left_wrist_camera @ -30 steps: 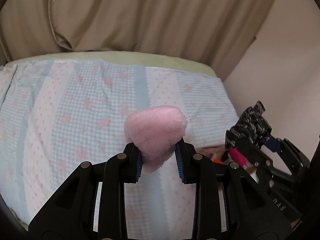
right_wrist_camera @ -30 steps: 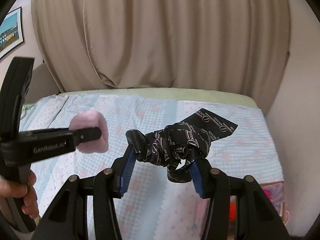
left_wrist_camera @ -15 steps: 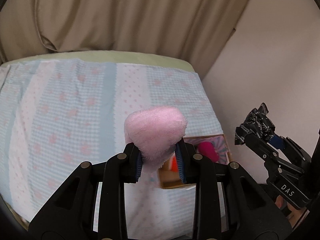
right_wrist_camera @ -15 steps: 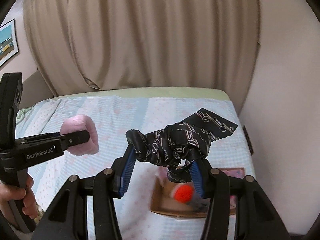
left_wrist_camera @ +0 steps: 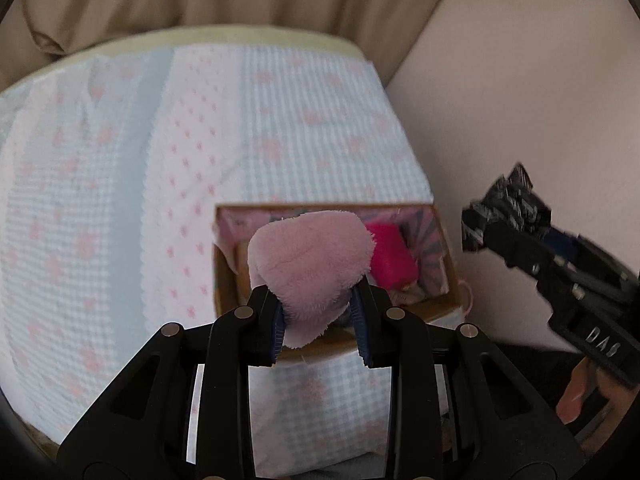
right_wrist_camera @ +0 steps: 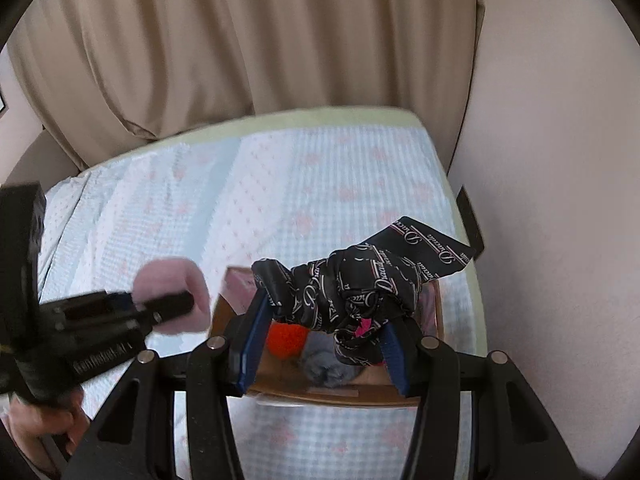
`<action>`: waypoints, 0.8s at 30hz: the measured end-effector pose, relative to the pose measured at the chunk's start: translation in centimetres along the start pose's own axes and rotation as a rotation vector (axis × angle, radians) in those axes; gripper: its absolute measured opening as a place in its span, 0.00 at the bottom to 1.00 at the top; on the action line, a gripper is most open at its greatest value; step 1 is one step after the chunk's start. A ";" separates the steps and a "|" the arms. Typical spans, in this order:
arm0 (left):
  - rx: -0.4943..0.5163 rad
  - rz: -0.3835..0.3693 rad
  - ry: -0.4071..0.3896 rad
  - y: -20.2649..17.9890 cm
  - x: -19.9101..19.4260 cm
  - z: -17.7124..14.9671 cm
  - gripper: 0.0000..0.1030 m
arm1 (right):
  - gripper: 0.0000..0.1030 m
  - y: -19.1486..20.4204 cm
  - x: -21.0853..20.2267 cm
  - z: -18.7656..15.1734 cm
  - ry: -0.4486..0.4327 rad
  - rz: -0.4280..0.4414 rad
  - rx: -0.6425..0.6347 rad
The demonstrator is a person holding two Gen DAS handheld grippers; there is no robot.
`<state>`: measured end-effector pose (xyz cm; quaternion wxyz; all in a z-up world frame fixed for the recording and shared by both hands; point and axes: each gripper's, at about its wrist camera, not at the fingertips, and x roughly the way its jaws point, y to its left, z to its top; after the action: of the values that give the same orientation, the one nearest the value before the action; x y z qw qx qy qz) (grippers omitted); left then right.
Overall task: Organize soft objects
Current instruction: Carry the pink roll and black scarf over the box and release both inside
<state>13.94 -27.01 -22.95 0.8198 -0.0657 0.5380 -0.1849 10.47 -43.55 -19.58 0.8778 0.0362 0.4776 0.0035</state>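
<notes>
My left gripper (left_wrist_camera: 320,320) is shut on a fluffy pink scrunchie (left_wrist_camera: 310,264) and holds it above the near edge of an open cardboard box (left_wrist_camera: 226,288) on the bed. My right gripper (right_wrist_camera: 320,344) is shut on a black printed scrunchie (right_wrist_camera: 360,292) with a loose tail, held over the same box (right_wrist_camera: 332,396). The box holds a magenta soft thing (left_wrist_camera: 390,252), an orange pompom (right_wrist_camera: 286,340) and a grey fluffy thing (right_wrist_camera: 324,364). The left gripper with the pink scrunchie (right_wrist_camera: 172,288) shows at left in the right wrist view; the right gripper (left_wrist_camera: 504,220) shows at right in the left wrist view.
The bed has a pale blue and pink checked cover (left_wrist_camera: 120,200). Beige curtains (right_wrist_camera: 240,40) hang behind it. A pale wall (right_wrist_camera: 560,200) runs close along the bed's right side, next to the box.
Both grippers have swung right and tilted down with their scrunchies. The box, out of view a second ago, now lies right beneath both.
</notes>
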 end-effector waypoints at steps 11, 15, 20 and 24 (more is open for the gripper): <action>0.016 0.060 0.174 1.3 10.5 -2.5 0.24 | 0.46 -2.1 10.1 -0.9 0.208 0.102 0.082; 0.026 0.077 0.220 2.1 12.6 -2.9 0.24 | 0.46 -2.3 13.1 -0.9 0.256 0.130 0.121; 0.064 0.105 0.237 2.5 13.2 -2.5 0.74 | 0.57 -2.8 15.5 -0.6 0.331 0.179 0.180; 0.081 0.167 0.207 2.8 12.5 -2.6 1.00 | 0.91 -3.0 16.3 -0.2 0.352 0.166 0.188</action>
<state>16.63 -28.83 -35.67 0.7745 0.0319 0.6153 -0.1435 19.04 -45.88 -33.58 0.7704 0.1558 0.6171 0.0373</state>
